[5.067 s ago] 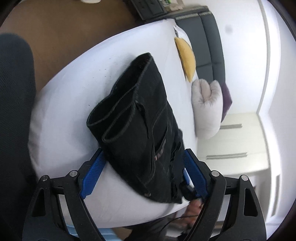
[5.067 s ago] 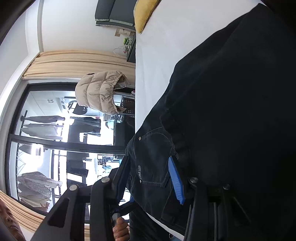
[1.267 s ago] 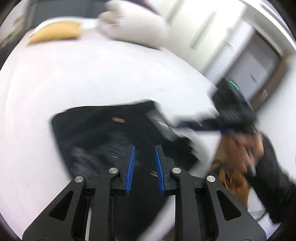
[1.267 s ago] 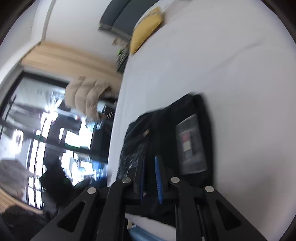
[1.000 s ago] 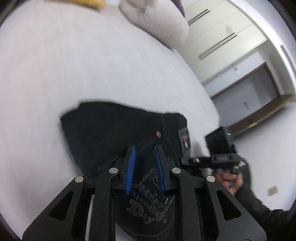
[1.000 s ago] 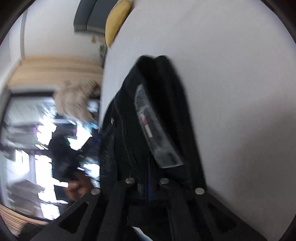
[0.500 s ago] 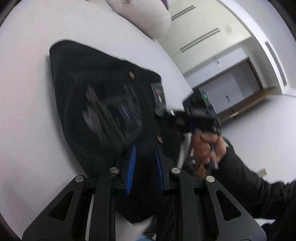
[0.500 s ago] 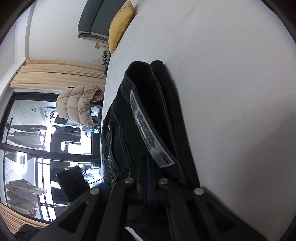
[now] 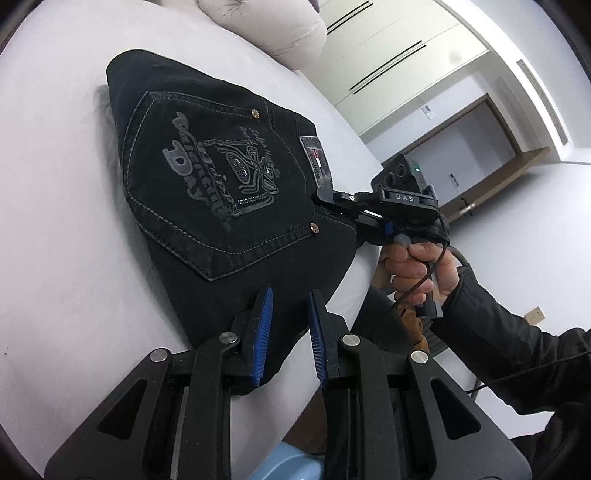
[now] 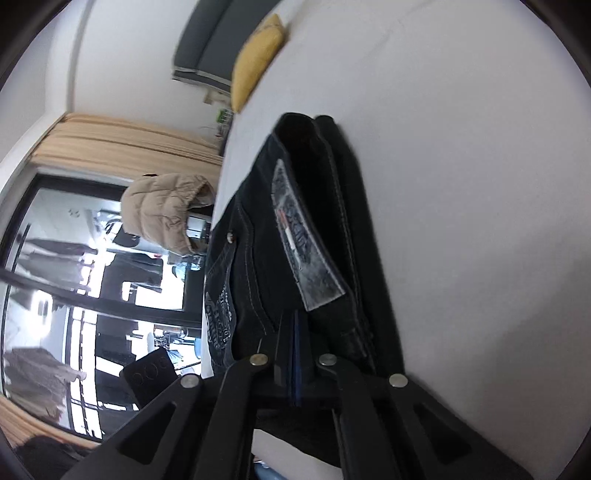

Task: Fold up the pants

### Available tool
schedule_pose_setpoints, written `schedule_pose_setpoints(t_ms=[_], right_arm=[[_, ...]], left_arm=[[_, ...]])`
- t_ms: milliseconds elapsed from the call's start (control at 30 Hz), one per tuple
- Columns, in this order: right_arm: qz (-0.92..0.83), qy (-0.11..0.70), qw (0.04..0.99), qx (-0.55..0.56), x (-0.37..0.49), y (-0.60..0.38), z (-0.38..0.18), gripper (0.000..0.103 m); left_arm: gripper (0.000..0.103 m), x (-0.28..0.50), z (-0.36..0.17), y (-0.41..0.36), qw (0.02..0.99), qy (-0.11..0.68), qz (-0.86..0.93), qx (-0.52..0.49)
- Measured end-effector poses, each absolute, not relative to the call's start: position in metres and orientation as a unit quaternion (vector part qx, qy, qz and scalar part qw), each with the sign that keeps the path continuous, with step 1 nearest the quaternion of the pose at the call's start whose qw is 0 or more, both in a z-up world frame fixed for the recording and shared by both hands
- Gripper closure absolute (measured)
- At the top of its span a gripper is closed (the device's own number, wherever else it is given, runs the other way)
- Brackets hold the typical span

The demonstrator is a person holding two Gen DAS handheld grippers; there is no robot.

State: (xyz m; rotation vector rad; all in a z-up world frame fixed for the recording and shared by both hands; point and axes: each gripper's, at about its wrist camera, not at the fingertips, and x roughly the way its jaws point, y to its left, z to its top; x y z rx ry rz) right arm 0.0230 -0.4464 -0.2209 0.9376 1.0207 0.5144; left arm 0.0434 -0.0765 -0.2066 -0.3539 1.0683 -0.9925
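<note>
Where the white bed (image 9: 55, 240) meets its edge, folded black pants (image 9: 221, 192) lie pocket-up. Right gripper (image 10: 295, 332): pressed together, pinching the waistband. Left gripper (image 9: 288, 306): slightly spread over the hem, grip unclear.

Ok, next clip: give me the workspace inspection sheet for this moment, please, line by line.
Surface: white bed, sheet smooth.
Job's things: black jeans folded into a compact stack, back pocket up, near the bed's edge.
Clutter: yellow cushion and pale pillow at the far end.
Grippers: left gripper slightly open over the jeans' near edge, nothing between the pads; right gripper shut at the waistband.
Cables: thin black cable across the right hand.
Surroundings: wardrobe, curtains, window.
</note>
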Motion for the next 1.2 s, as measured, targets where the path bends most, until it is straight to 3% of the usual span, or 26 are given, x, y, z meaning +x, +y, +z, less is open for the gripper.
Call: schedule_pose_setpoints(t_ms=[67, 100, 133, 200, 267, 300, 333, 467, 733, 767, 833, 1033, 1200], right_arm=[[0.235, 0.459, 0.743, 0.426, 0.021, -0.448, -0.214, 0.100], [0.231, 0.459, 0.745, 0.425, 0.020, -0.450, -0.208, 0.084], [0.229, 0.456, 0.746, 0.428, 0.017, -0.454, -0.202, 0.059], [0.224, 0.424, 0.764, 0.432, 0.008, -0.467, -0.181, 0.034], [0.212, 0.414, 0.781, 0.416, 0.004, -0.474, -0.168, 0.027], [0.207, 0.421, 0.781, 0.412, 0.009, -0.480, -0.166, 0.027], [0.204, 0.427, 0.778, 0.414, 0.013, -0.483, -0.168, 0.027], [0.184, 0.481, 0.757, 0.402, 0.042, -0.486, -0.186, 0.030], [0.181, 0.550, 0.728, 0.367, 0.084, -0.464, -0.205, 0.052], [0.179, 0.553, 0.726, 0.367, 0.088, -0.462, -0.206, 0.053], [0.174, 0.558, 0.725, 0.364, 0.091, -0.456, -0.207, 0.065], [0.142, 0.558, 0.757, 0.310, 0.089, -0.433, -0.190, 0.080], [0.146, 0.527, 0.790, 0.277, 0.093, -0.405, -0.142, 0.084]], left_arm=[[0.084, 0.041, -0.194, -0.079, 0.737, 0.485, -0.445, -0.153], [0.083, 0.041, -0.186, -0.077, 0.741, 0.486, -0.439, -0.150], [0.083, 0.040, -0.174, -0.072, 0.750, 0.481, -0.431, -0.145], [0.079, 0.041, -0.161, -0.061, 0.768, 0.467, -0.413, -0.146], [0.047, 0.051, -0.152, -0.044, 0.780, 0.453, -0.392, -0.178], [0.015, 0.056, -0.153, -0.035, 0.787, 0.447, -0.378, -0.194], [0.008, 0.063, -0.155, -0.027, 0.798, 0.442, -0.354, -0.205], [0.008, 0.094, -0.179, -0.018, 0.780, 0.471, -0.325, -0.254], [0.012, 0.133, -0.213, -0.054, 0.739, 0.548, -0.298, -0.253], [0.015, 0.137, -0.214, -0.062, 0.734, 0.556, -0.303, -0.244], [0.055, 0.141, -0.216, -0.072, 0.725, 0.575, -0.302, -0.227], [0.076, 0.149, -0.212, -0.087, 0.732, 0.587, -0.287, -0.195], [0.080, 0.157, -0.180, -0.080, 0.752, 0.564, -0.297, -0.170]])
